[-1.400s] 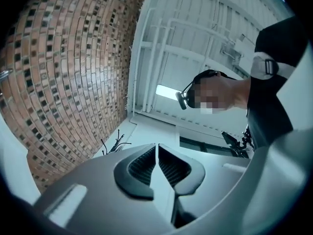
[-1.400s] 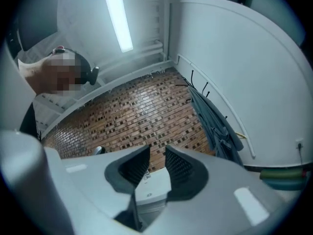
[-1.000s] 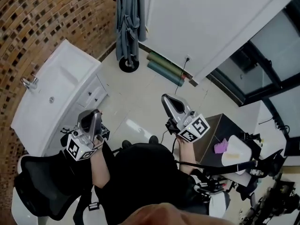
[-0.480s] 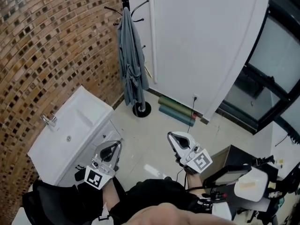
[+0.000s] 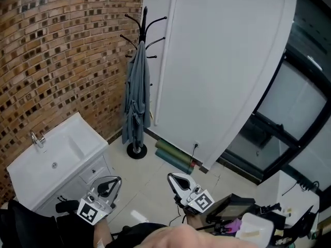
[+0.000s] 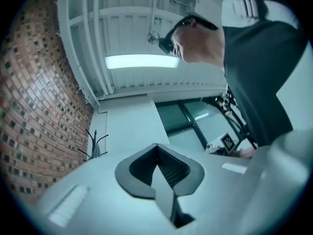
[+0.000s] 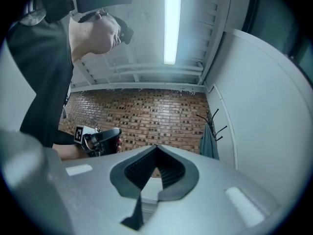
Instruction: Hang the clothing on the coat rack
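Judging by the grey robe (image 5: 136, 102) already hanging on the coat rack (image 5: 145, 22) by the brick wall (image 5: 62, 61), the left gripper (image 5: 113, 182) and right gripper (image 5: 173, 179), both pinched together on nothing and well apart from it, had best not tug it loose.

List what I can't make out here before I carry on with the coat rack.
- Head view: which hook holds the grey garment on the coat rack. It is too small, and the cloth covers the hook.
- Left gripper view: the rack's lower half and most of the garment, hidden behind the left gripper.
- Right gripper view: the garment's hem and the rack's base, hidden behind the right gripper.
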A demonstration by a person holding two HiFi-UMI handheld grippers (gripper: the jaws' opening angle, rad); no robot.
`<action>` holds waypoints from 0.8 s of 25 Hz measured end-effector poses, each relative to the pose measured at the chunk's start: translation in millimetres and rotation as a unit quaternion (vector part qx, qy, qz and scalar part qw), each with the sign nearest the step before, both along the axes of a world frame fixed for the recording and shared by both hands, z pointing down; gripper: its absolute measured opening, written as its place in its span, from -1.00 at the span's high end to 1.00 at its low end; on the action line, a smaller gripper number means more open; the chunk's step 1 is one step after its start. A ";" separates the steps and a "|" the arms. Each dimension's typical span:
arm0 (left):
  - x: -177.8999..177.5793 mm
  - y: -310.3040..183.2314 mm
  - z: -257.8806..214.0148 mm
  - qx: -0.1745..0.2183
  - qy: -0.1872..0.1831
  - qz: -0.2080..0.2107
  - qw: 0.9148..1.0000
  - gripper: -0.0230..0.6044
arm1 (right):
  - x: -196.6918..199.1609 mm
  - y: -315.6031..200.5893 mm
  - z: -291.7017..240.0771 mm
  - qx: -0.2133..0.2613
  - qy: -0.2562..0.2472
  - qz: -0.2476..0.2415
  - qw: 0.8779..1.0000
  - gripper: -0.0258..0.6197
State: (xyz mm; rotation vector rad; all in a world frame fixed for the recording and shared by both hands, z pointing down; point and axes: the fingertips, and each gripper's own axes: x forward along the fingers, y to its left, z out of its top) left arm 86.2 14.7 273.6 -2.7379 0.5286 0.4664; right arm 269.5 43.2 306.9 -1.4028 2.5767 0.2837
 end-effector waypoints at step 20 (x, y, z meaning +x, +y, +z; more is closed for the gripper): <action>-48.7 -15.6 -32.9 -0.068 0.249 0.089 0.962 0.92 | 1.1 -3.3 2.8 0.003 -0.007 -0.026 1.000 0.91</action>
